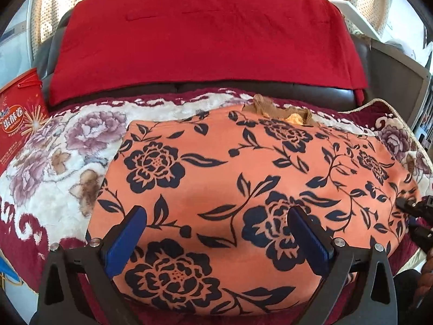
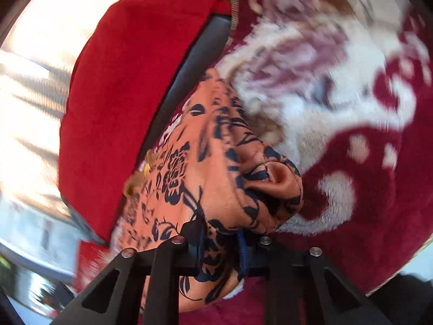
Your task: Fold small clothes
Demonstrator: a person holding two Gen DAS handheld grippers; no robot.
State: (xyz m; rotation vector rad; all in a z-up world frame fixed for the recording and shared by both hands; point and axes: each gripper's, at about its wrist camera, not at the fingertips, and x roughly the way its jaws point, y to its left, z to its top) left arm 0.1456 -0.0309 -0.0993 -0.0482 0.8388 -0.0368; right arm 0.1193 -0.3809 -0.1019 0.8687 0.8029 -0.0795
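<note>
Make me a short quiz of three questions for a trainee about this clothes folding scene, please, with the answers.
1. True or false: the left tool is clamped on the orange floral garment.
2. Which tool grips cloth? A) left B) right C) neither
3. What does the garment lie on?

Key:
1. False: its blue pads stand wide apart above the cloth.
2. B: the right tool pinches a bunched edge of the garment.
3. A plush blanket, white and maroon with flowers, in front of a red cloth over the dark sofa back.
</note>
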